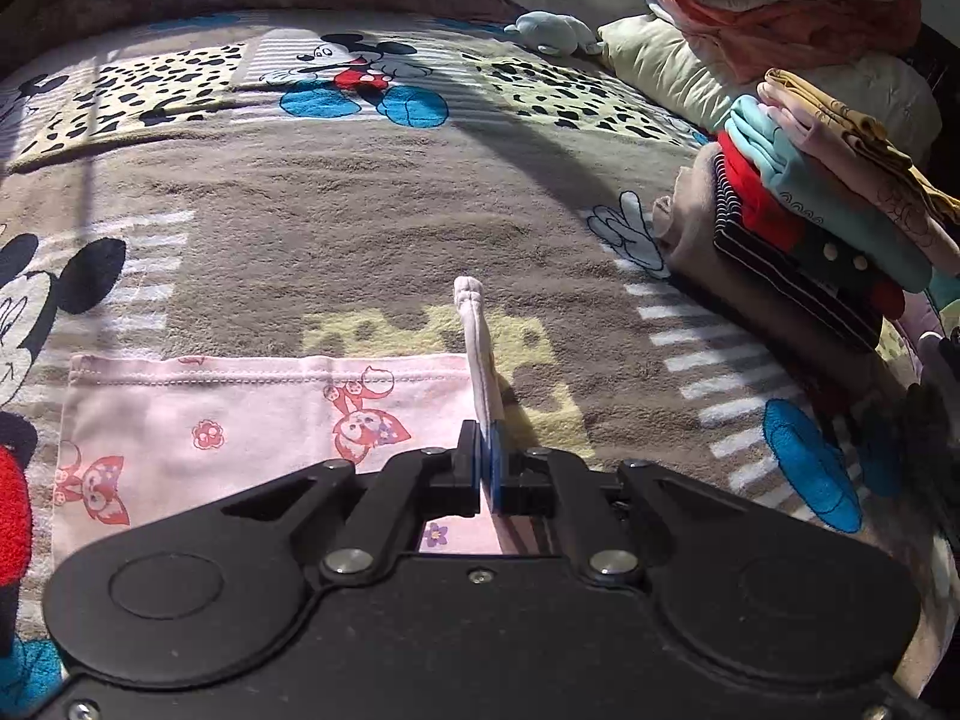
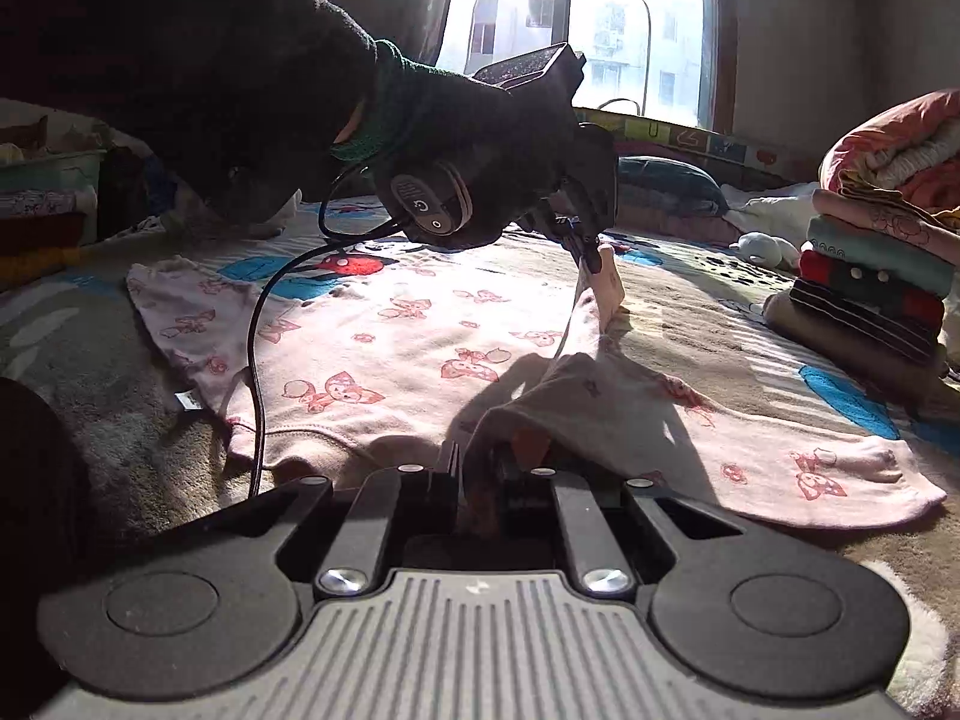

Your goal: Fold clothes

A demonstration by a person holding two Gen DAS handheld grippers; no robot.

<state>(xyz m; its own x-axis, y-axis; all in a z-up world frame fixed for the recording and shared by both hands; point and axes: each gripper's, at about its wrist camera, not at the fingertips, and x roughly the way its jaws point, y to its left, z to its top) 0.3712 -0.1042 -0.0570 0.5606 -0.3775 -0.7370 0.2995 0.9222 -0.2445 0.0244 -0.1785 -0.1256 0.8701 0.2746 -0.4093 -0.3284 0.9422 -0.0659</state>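
Only via our right wrist view: whole pink garment [image 2: 384, 330]; both grippers, left [image 1: 489, 468] and right [image 2: 480, 468], fingers pinched on its edges.

A cartoon-mouse blanket [image 1: 336, 222] is spread across the whole surface. At the right, a stack of folded clothes [image 1: 828, 228] is piled on it. Farther back, a rolled pink quilt [image 1: 774, 0] is heaped beside a small grey plush toy [image 1: 555, 33]. A bright window [image 2: 576, 24] is seen beyond.
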